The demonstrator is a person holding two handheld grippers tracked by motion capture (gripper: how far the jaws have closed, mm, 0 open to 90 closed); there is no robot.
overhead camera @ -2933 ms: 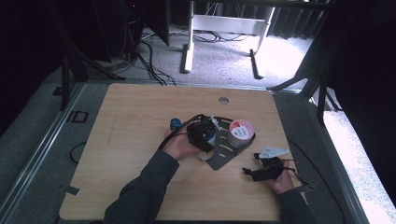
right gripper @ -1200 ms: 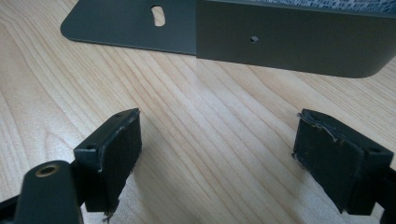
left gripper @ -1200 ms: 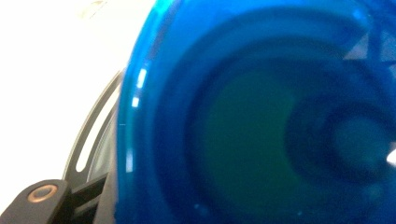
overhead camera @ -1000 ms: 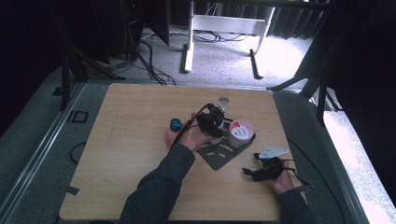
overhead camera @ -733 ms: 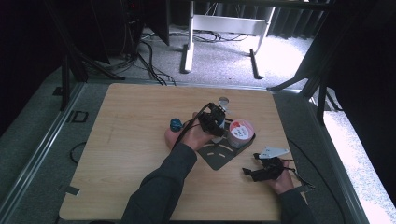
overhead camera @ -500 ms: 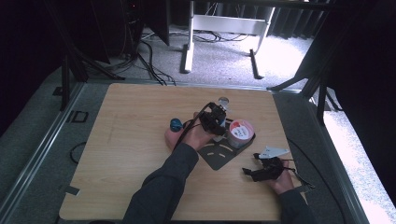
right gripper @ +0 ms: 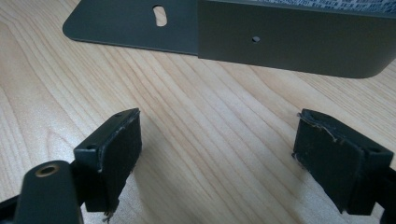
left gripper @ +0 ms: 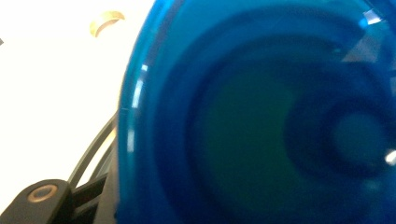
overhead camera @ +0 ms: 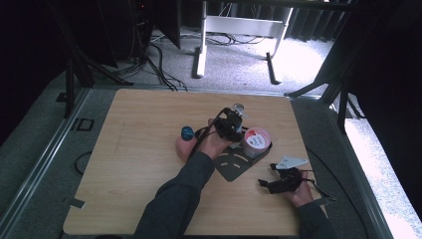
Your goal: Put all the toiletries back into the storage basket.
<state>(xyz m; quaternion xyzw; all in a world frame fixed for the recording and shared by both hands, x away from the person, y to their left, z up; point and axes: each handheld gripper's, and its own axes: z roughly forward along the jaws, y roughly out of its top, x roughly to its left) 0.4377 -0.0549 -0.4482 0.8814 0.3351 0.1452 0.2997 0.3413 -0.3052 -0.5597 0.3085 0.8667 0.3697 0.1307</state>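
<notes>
In the left gripper view a blue see-through round thing (left gripper: pixel 261 121) sits very close to the camera, lying against the one black jaw that shows at the bottom left. In the high view my left gripper (overhead camera: pixel 230 123) is held past the middle of the table, pointing toward the far edge, beside a round red-and-white tub (overhead camera: pixel 256 140). The tub stands on a dark grey metal plate (overhead camera: pixel 233 167). My right gripper (overhead camera: pixel 271 183) rests on the table near the front right. Its jaws are open over bare wood in the right gripper view (right gripper: pixel 217 154), facing the plate's edge (right gripper: pixel 289 42).
A small blue round knob (overhead camera: pixel 187 132) stands left of the left hand. A round grommet (overhead camera: pixel 238 106) is set in the wooden table (overhead camera: pixel 134 164) just beyond the left gripper. Cables trail from both grippers. Table legs and floor cables lie beyond the far edge.
Since the earliest frame my left gripper has moved away from the plate toward the far edge. Over the last second it has hardly shifted. The right gripper has stayed put.
</notes>
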